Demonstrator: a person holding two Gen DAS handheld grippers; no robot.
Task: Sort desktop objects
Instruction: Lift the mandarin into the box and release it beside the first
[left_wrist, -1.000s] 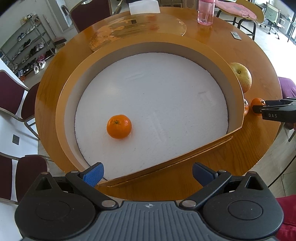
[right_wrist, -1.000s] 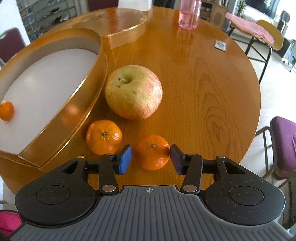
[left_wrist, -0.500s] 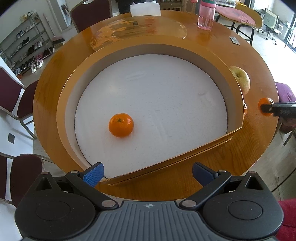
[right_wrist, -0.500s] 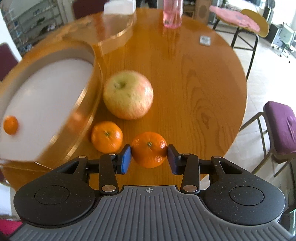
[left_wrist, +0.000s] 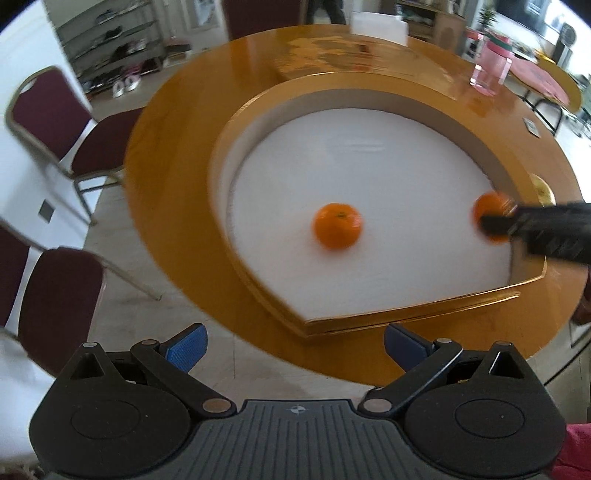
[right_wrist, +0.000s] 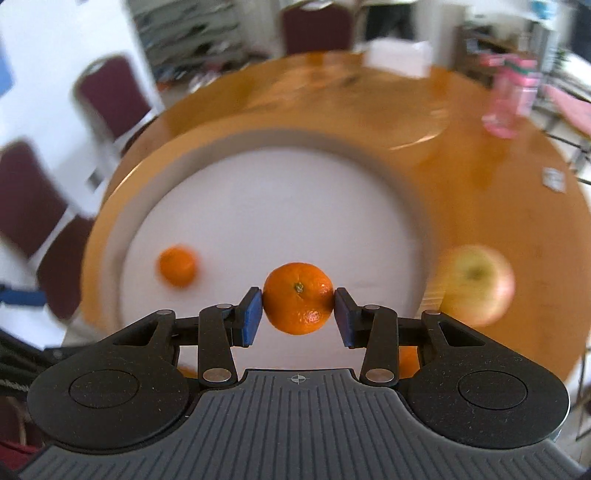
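The right gripper is clamped on a mandarin: both blue pads press on its sides, and the fruit hangs in the air over the white floor of the big golden box. In the left wrist view the same fruit shows at the right inner wall of the box, with the dark fingers across it (the picture is blurred there, so the contact itself is not sharp).

A second mandarin lies alone on the white floor inside the box, well apart from the held one. An apple stands on the round wooden table just outside the right wall of the box. A bit of orange also shows behind the right finger linkage, but I cannot tell what it is.

The left gripper has its jaws wide apart with nothing between them; it hangs over the near edge of the table, in front of the pointed corner of the box.

A pink bottle stands at the far side of the table, and dark red chairs are around it.
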